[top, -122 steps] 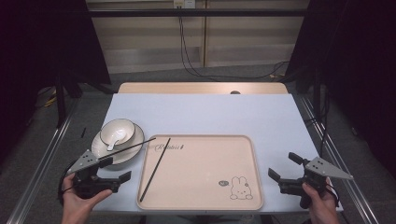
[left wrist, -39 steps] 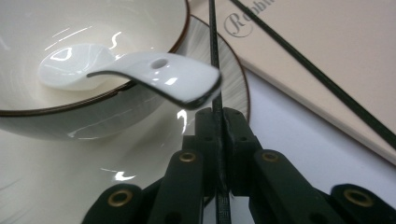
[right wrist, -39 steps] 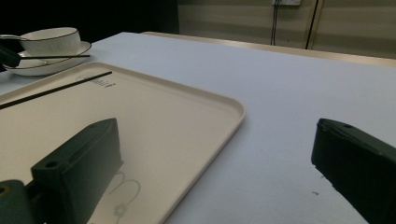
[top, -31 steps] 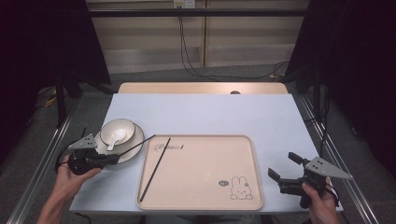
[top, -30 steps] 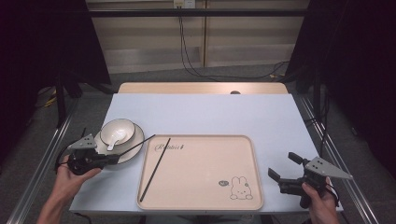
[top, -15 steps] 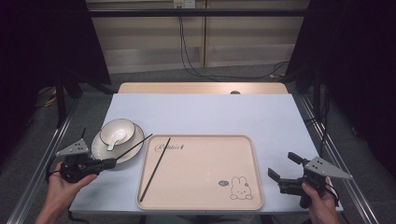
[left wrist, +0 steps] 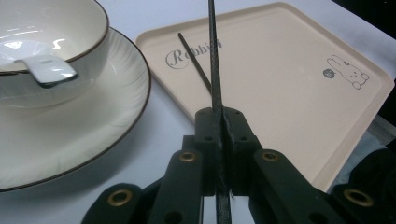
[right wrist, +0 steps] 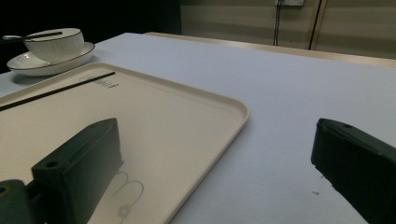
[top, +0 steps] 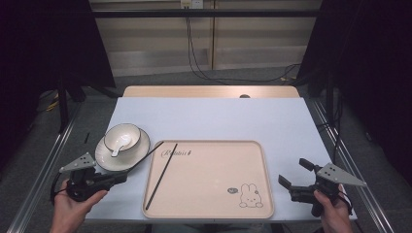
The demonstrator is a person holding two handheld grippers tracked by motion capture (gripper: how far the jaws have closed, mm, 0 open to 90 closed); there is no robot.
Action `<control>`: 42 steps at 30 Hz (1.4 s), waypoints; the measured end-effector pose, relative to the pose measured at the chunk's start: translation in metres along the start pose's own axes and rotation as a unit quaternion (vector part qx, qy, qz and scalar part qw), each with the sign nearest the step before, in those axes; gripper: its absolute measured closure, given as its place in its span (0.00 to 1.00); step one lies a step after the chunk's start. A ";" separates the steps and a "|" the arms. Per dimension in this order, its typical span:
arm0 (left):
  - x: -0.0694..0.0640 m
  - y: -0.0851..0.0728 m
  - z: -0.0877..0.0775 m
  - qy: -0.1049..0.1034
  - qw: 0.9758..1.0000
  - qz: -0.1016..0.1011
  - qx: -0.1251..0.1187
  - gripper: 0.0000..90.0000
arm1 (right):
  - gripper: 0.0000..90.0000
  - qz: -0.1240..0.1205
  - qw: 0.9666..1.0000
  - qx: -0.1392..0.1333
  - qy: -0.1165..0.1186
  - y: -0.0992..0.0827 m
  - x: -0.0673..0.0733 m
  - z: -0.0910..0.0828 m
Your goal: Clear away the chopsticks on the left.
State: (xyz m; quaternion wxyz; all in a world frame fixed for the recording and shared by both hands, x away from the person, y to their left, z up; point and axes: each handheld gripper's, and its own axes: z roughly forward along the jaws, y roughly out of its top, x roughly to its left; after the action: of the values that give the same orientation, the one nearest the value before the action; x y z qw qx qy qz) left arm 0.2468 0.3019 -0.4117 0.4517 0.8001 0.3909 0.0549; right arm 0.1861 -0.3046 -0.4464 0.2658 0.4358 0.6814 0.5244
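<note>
Black and thin, the held chopstick (left wrist: 214,56) is pinched between the closed jaws of the left gripper (top: 121,177) at the lower left of the high view; in the left gripper view it runs straight out from the pads toward the top of the frame. Its long axis continues the gripper's own line, slanting up and right across the bare table, and its far tip reaches over the upper-left corner of the beige tray (top: 214,204). Just above the gripper stands the white bowl (top: 122,138) with a spoon (top: 118,148) in it, on a saucer (top: 108,161); the stick passes beside the saucer's right rim.

Right of that, the second chopstick (top: 162,175) lies flat inside the tray along its left side, on a similar slant. I judge the left hand far the nearer for laying the held stick beside it.

At the lower right, the right gripper (top: 291,175) rests off the tray's edge, jaws wide apart and empty.
</note>
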 end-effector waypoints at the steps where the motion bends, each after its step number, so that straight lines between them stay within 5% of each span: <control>1: -0.003 0.000 0.001 0.001 1.000 -0.003 -0.001 0.95 | 0.02 0.001 1.000 0.000 0.000 0.000 0.000 0.000; 11: -0.036 0.008 0.011 0.029 0.999 -0.026 -0.008 0.95 | 0.02 -0.001 1.000 0.000 0.001 0.000 0.001 0.000; 19: -0.043 0.015 0.033 0.042 0.998 -0.055 -0.010 0.95 | 0.02 -0.001 1.000 0.000 0.002 0.000 0.000 0.000; 32: -0.052 0.027 0.060 0.049 0.997 -0.065 0.002 0.95 | 0.02 0.000 1.000 0.001 0.003 0.000 0.000 0.001; 42: -0.062 0.028 0.080 0.076 0.993 -0.090 0.005 0.95 | 0.02 -0.001 1.000 0.000 0.003 0.000 0.000 0.001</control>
State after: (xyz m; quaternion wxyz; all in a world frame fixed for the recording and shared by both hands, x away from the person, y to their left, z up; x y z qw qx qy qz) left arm 0.2558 0.1970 -0.4206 0.4201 0.7572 0.4949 0.0722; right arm 0.1864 -0.3039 -0.4465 0.2646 0.4334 0.6827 0.5254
